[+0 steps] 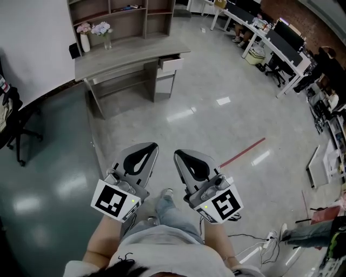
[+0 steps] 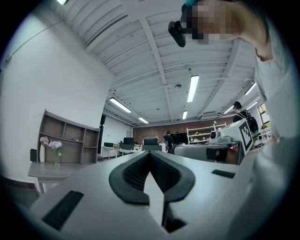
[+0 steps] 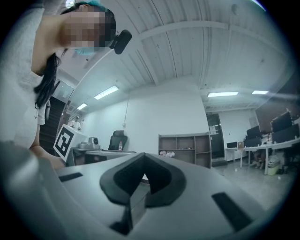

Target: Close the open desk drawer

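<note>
A grey desk (image 1: 130, 54) stands far ahead across the floor. Its top drawer (image 1: 170, 63), white-fronted, sticks out of the pedestal on the desk's right side. Both grippers are held close to the person's body, far short of the desk. My left gripper (image 1: 152, 145) is shut with nothing between its jaws, and my right gripper (image 1: 178, 153) beside it is shut and empty too. In the left gripper view the closed left gripper (image 2: 150, 153) points up and level across the room, with the desk (image 2: 49, 170) low at left. The right gripper (image 3: 143, 154) faces a shelf unit (image 3: 183, 148).
A shelf unit (image 1: 125, 15) stands behind the desk, and two flower vases (image 1: 85, 37) sit at the desk's left end. A black office chair (image 1: 16, 135) is at the left. White desks with monitors (image 1: 270, 38) line the right. Red floor tape (image 1: 243, 152) and cables (image 1: 259, 243) lie nearby.
</note>
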`<state>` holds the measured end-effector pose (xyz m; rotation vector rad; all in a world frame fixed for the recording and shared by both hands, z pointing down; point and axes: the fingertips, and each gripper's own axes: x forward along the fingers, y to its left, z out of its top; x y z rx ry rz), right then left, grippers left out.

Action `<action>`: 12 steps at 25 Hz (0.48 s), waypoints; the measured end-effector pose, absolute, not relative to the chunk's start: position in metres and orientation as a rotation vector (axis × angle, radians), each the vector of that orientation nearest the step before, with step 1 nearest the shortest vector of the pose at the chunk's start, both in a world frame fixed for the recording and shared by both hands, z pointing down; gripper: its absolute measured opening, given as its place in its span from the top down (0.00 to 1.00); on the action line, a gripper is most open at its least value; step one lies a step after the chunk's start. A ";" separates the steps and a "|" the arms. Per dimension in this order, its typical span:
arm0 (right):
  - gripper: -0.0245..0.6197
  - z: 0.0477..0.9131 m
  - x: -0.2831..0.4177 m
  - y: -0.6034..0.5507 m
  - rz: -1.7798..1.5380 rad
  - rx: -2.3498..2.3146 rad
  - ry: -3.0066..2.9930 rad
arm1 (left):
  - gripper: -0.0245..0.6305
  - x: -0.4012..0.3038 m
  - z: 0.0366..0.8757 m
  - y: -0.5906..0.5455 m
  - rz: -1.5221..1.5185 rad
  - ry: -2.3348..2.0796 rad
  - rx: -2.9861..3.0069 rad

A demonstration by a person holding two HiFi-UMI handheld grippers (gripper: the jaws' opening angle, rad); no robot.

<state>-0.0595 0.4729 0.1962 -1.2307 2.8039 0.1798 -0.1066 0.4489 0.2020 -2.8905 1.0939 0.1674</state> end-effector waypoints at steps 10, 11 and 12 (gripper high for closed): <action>0.95 0.190 -0.020 0.381 0.152 -1.166 2.821 | 0.95 -0.066 0.195 0.362 0.117 1.133 -2.860; 0.95 0.189 -0.015 0.373 0.151 -1.160 2.821 | 0.95 -0.061 0.194 0.354 0.115 1.134 -2.856; 0.95 0.188 -0.011 0.367 0.150 -1.153 2.820 | 0.95 -0.055 0.193 0.346 0.113 1.135 -2.852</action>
